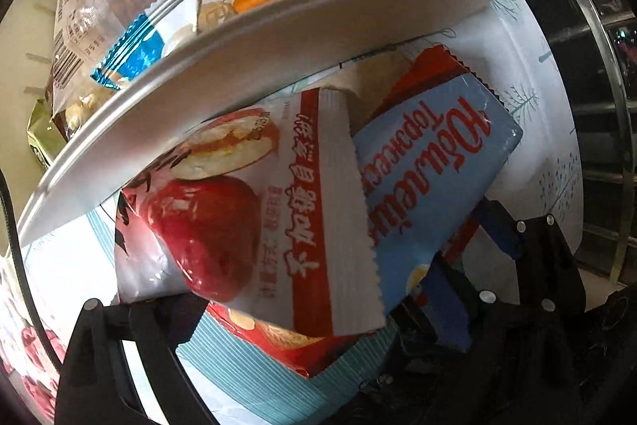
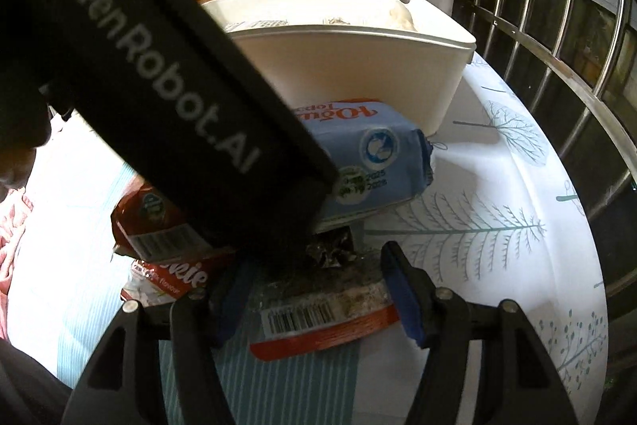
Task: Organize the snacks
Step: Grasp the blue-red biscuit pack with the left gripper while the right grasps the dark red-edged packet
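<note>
My left gripper [image 1: 310, 261] points straight down and is open wide, one finger on each side of a heap of packets. A white packet with a red apple picture [image 1: 247, 226] lies on top between the fingers, apart from the pads. Beside it is a light blue packet with red lettering [image 1: 430, 178] [image 2: 374, 162]. A red packet [image 1: 286, 349] [image 2: 159, 234] lies underneath. My right gripper [image 2: 314, 289] is shut on a clear packet with a barcode and an orange-red edge [image 2: 318, 313], its blue pads [image 2: 402, 293] at the packet's sides. The left tool's black body [image 2: 179, 98] crosses that view.
A white bin [image 1: 278, 26] [image 2: 350, 74] holding several wrapped snacks stands just behind the heap. The round table has a tree-print cloth [image 1: 537, 114] [image 2: 497, 226]. A metal railing [image 2: 557, 26] runs past the table's far right edge. Something pink [image 2: 12, 234] lies at the left.
</note>
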Motion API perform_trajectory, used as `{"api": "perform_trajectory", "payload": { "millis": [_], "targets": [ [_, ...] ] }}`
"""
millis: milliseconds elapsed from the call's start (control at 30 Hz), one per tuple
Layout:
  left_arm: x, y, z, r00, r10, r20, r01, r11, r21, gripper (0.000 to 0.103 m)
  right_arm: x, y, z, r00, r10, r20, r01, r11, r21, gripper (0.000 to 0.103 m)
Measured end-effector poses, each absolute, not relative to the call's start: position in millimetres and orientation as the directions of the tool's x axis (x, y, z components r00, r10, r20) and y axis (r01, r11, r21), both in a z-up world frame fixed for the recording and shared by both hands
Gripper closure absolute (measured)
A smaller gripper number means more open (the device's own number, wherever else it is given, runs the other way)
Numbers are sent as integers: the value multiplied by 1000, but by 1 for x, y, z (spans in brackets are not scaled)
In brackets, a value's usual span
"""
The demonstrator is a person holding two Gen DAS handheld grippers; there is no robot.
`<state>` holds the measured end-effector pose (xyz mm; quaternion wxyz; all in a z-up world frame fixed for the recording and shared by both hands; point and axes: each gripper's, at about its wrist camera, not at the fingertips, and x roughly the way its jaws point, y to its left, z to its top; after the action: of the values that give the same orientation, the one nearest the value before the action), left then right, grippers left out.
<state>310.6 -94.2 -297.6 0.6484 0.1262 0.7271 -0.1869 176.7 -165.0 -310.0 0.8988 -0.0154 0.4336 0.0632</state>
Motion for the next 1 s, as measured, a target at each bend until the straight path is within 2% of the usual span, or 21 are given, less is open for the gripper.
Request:
{"api": "perform_trajectory", "payload": {
  "millis": [33,100,167,233,400,500,600,667,733,800,1000],
  "targets": [
    [309,-93,-298,-131,-63,-989,420,900,-112,13,177,-165,-310,617,101,-781,-129,991,26,39],
    [310,-85,-298,-147,-84,-986,407,903,-137,22,180,-166,-311,616,103,-781,-136,990,23,39],
    [311,-79,-298,-155,-81,-985,401,905,-138,23,180,-164,-310,616,102,-781,-143,990,17,39],
    [315,-71,-296,-159,-77,-984,397,908,-135,24,178,-162,-310,614,95,-783,-142,990,8,46],
    [315,-74,-294,-156,-58,-986,402,908,-116,26,180,-164,-307,589,92,-803,-136,991,14,52],
    [313,-70,-292,-167,-53,-985,392,912,-116,27,180,-161,-306,577,87,-812,-147,989,2,61],
    [309,-65,-290,-171,-55,-984,381,917,-117,29,182,-161,-305,567,79,-820,-138,990,1,66],
    [306,-64,-290,-169,-55,-984,380,918,-116,29,179,-159,-305,559,75,-826,-125,992,5,71],
    [301,-59,-288,-168,-58,-984,379,918,-119,30,176,-157,-305,549,85,-831,-118,993,23,84],
    [295,-54,-284,-166,-56,-985,384,916,-117,31,173,-155,-304,536,100,-839,-110,993,48,92],
    [276,-34,-268,-161,-86,-983,385,912,-143,38,162,-151,-295,540,90,-836,-71,996,62,93]
  ]
}}
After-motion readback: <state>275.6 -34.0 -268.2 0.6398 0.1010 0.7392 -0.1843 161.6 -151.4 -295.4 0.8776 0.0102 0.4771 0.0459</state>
